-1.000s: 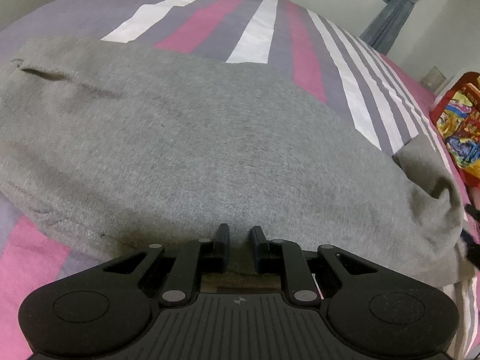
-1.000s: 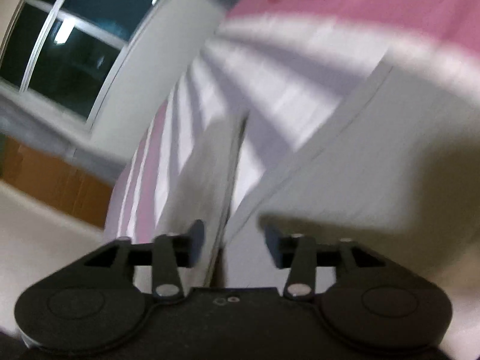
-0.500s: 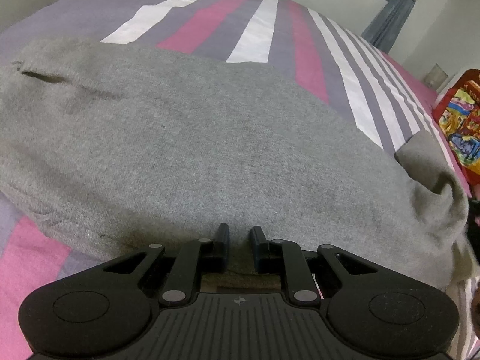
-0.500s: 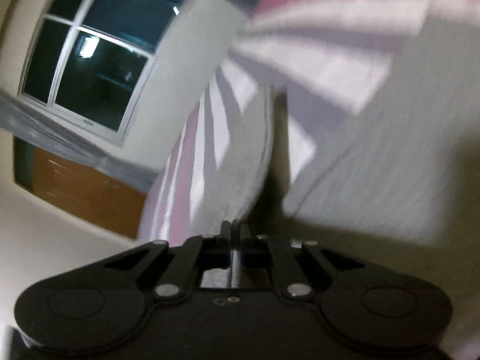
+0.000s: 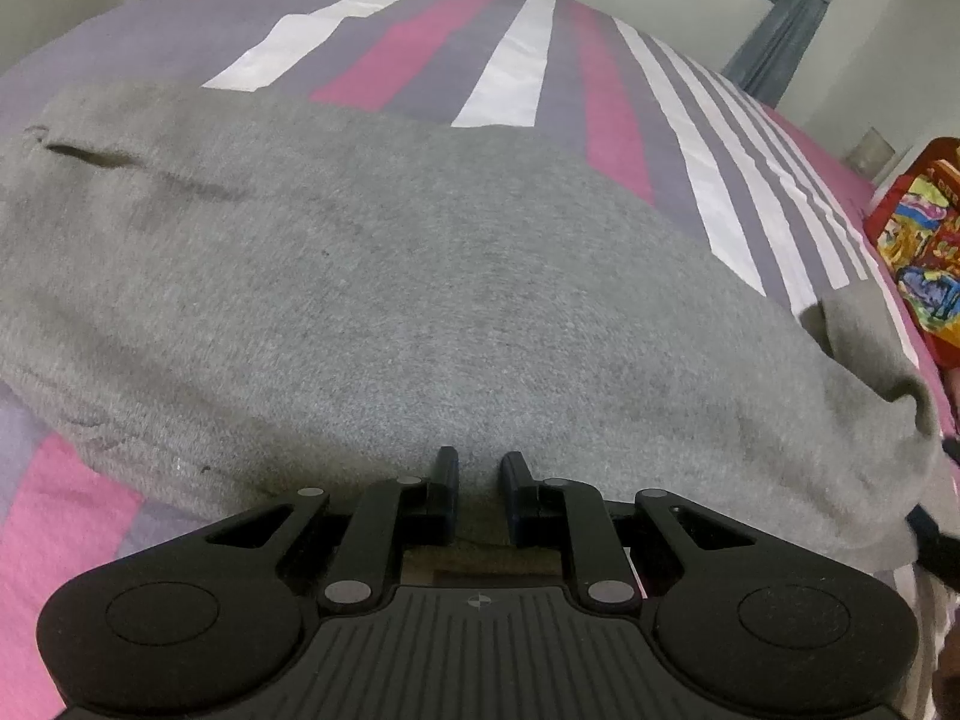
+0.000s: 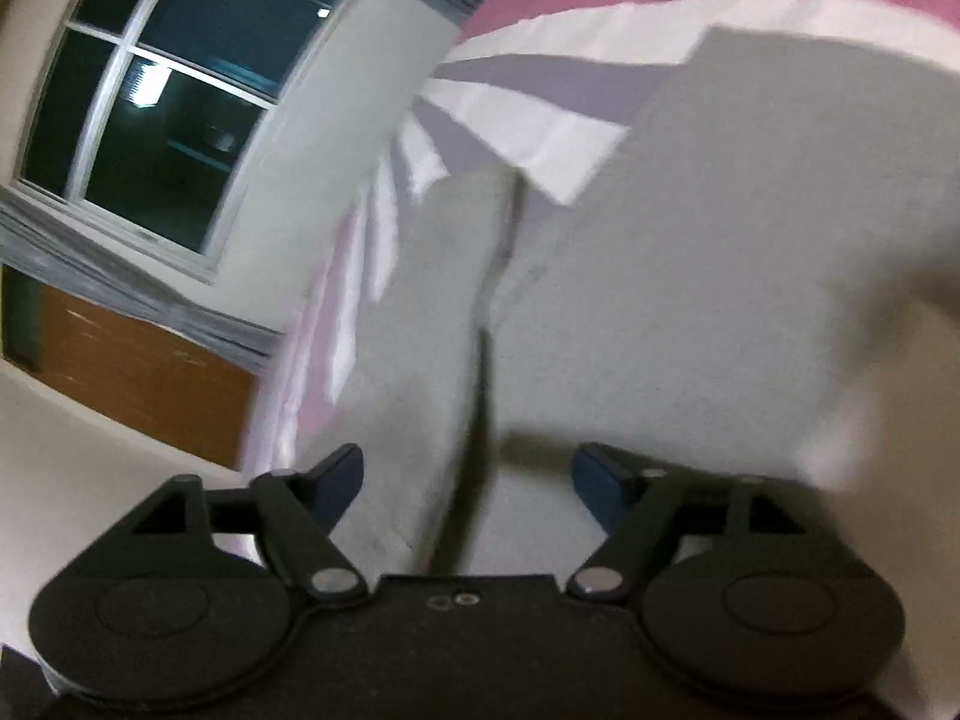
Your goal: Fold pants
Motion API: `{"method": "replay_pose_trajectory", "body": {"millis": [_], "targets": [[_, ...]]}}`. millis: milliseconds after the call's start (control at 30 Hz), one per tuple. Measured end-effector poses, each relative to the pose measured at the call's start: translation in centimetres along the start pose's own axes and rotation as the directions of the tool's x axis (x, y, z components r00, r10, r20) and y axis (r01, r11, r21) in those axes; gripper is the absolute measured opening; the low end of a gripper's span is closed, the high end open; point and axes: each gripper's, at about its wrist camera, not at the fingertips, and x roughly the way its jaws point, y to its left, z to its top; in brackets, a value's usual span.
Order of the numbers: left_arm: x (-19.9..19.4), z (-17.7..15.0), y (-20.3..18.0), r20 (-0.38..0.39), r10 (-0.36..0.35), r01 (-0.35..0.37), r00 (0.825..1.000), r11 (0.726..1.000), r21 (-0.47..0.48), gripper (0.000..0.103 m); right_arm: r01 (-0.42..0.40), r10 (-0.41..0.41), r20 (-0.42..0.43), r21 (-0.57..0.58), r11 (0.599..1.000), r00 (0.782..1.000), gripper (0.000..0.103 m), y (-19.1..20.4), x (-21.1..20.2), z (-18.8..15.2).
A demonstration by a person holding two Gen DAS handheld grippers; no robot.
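Striped bedspread (image 5: 510, 72) under grey pants (image 5: 420, 276), long axis running left-right. Left gripper (image 5: 478, 468) pinching near edge fabric. Right gripper (image 6: 468, 474) just opened, jaws apart astride cloth ridge, nearer loose end.

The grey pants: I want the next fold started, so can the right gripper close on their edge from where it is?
Probably yes. The right gripper has just been opening, and a raised fold of the grey pants already lies between its fingers, with nothing in the way.
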Motion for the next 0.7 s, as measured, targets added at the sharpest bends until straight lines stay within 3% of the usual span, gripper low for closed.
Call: {"method": "replay_pose_trajectory", "body": {"millis": [67,200,333,467,533,667,700], "targets": [[0.0,-0.1,-0.2,0.003,0.007,-0.007,1.0,1.0,0.006,0.016,-0.036,0.035,-0.02,-0.006,0.999,0.999,0.067,0.0,1.9,1.3],[0.0,-0.1,-0.4,0.001,0.015,-0.015,1.0,1.0,0.007,0.016,-0.051,0.051,-0.038,0.008,0.999,0.998,0.008,0.0,4.8,2.2],[0.0,0.0,-0.3,-0.003,0.012,-0.012,1.0,1.0,0.006,0.016,-0.02,0.021,0.013,-0.075,0.997,1.0,0.005,2.0,3.8,2.2],[0.0,0.0,-0.2,-0.001,0.007,-0.007,1.0,1.0,0.01,0.016,0.039,-0.005,0.192,-0.178,0.983,0.981,0.004,4.9,-2.9,0.8],[-0.1,-0.1,-0.2,0.004,0.005,-0.005,1.0,1.0,0.009,0.016,0.106,-0.055,0.252,-0.191,0.976,0.966,0.004,4.7,-5.6,-1.1],[-0.1,-0.2,-0.1,0.01,0.004,-0.004,1.0,1.0,0.014,0.016,0.281,-0.254,0.181,-0.14,0.95,0.95,0.005,0.8,-5.8,-4.5],[-0.1,-0.2,-0.2,0.009,0.005,-0.005,1.0,1.0,0.015,0.016,0.28,-0.261,0.148,-0.122,0.952,0.954,0.005,-0.3,-5.4,-4.8]]}}
